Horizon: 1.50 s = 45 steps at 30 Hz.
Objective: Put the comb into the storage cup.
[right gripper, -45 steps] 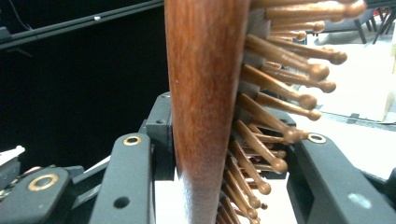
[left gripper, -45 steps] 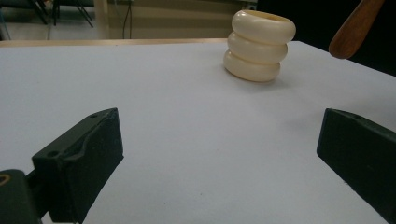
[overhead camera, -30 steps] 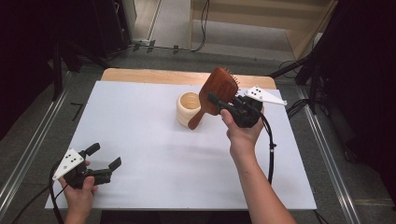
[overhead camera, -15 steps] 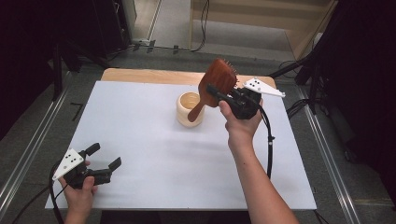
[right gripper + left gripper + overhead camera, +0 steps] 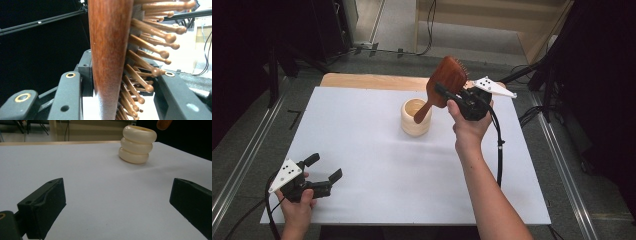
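**Wooden hairbrush held over the ringed holder**

The right hand-held gripper (image 5: 447, 95) is clamped on a wooden paddle hairbrush (image 5: 446, 76), gripping it at the head. In the right gripper view the jaws press on either side of the brush, one against its smooth reddish-brown back (image 5: 110, 50) and the other on the side of its round-tipped wooden bristles (image 5: 150, 45). The brush is tilted, with its head up and away from the person. Its handle slants down toward the open mouth of a cream ringed holder (image 5: 416, 117) that stands upright near the middle of the white surface (image 5: 362, 130); whether the tip touches the rim cannot be told.

The left hand-held gripper (image 5: 323, 170) rests low at the near left corner of the surface. Its jaws stand wide apart with nothing between them, and it is well apart from the holder (image 5: 138, 144).
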{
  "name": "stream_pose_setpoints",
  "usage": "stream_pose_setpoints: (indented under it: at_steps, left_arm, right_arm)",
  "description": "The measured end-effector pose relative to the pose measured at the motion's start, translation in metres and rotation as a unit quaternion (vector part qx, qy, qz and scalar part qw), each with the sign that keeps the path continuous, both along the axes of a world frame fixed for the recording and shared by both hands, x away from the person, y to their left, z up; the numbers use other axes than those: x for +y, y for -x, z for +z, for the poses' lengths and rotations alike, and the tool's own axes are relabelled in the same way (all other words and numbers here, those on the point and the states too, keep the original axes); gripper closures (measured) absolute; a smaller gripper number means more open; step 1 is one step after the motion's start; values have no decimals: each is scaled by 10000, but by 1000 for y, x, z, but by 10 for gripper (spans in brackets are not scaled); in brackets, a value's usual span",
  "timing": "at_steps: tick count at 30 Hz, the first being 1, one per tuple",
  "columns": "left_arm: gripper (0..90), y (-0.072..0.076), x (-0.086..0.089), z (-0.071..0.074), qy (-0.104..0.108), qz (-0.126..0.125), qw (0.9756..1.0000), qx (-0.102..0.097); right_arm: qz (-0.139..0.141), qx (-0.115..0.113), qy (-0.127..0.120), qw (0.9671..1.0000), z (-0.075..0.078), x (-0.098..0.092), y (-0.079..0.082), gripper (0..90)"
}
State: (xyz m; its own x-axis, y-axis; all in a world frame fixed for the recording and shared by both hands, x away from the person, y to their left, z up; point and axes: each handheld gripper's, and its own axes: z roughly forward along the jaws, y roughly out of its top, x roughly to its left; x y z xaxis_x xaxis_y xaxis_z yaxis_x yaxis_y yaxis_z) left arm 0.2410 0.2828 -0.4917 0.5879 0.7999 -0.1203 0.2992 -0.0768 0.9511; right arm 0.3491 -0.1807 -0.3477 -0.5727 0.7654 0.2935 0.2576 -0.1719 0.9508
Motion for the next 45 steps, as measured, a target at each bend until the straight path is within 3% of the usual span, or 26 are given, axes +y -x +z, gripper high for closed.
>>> stream_pose_setpoints:
  at_steps: [15, 21, 32, 37, 45]
  left_arm:
    - [4, 0, 0, 0, -8, -17, 10000, -18]
    - [4, 0, -1, 0, -28, -14, 10000, -28]
    - [4, 0, -1, 0, -39, -22, 10000, -38]
    - [4, 0, -1, 0, -45, -33, 10000, -38]
    - [4, 0, -1, 0, -18, -36, 10000, -47]
  right_arm:
    - [-107, -10, -16, 9999, 0, 1, -19, 547]
    - [-136, -2, -72, 9999, -6, 2, -27, 546]
    - [-197, -23, 48, 9998, -18, 9, -39, 545]
    - [-196, 52, 179, 9996, -26, 14, -45, 544]
    - [-184, 134, 186, 9996, -38, 20, -49, 543]
